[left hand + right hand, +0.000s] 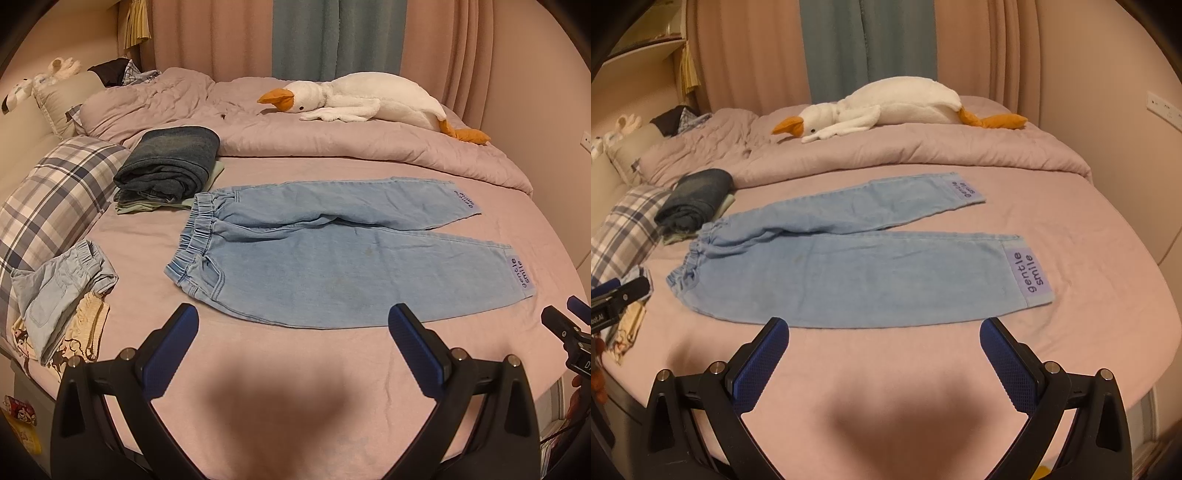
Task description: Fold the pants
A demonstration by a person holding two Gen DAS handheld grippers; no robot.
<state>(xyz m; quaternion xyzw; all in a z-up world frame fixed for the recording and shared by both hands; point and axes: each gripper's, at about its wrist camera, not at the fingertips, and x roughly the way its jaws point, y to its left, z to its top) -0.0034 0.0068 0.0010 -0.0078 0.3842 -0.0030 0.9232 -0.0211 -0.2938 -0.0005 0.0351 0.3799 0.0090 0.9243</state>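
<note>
- The pants [332, 254] lay flat on the bed sheet [369, 387] directly ahead of both my claws, unfolded, with the waistband [195, 236] toward my left and the two leg hems toward my right.
- The fabric looked like light-blue washed denim; I judged it soft, light and limp, with no stiffness to hold a fold unaided and enough surface grip not to slide on the sheet.
- The legs were splayed apart at the hems. The near leg carried a lilac "gentle smile" patch [1030, 277] at its hem; the far leg carried a matching patch [964, 190].
- Recommended hold points, in my judgement: the near corner of the elastic waistband for my left claw, and the near leg's hem beside the patch for my right claw. The gathered elastic gives a thicker edge to pinch.
- My left claw [293, 325] hovered just short of the near edge of the pants, fingers spread wide, gripping nothing.
- My right claw [884, 338] hovered likewise just short of the near leg, fingers spread wide and empty.
- Both claws pointed forward and downward over the sheet, side by side.
- Beyond the waistband, to my left, sat a stack of folded clothes [170, 166]; further ahead lay a plush goose [369, 99] on the duvet [332, 144].
</note>
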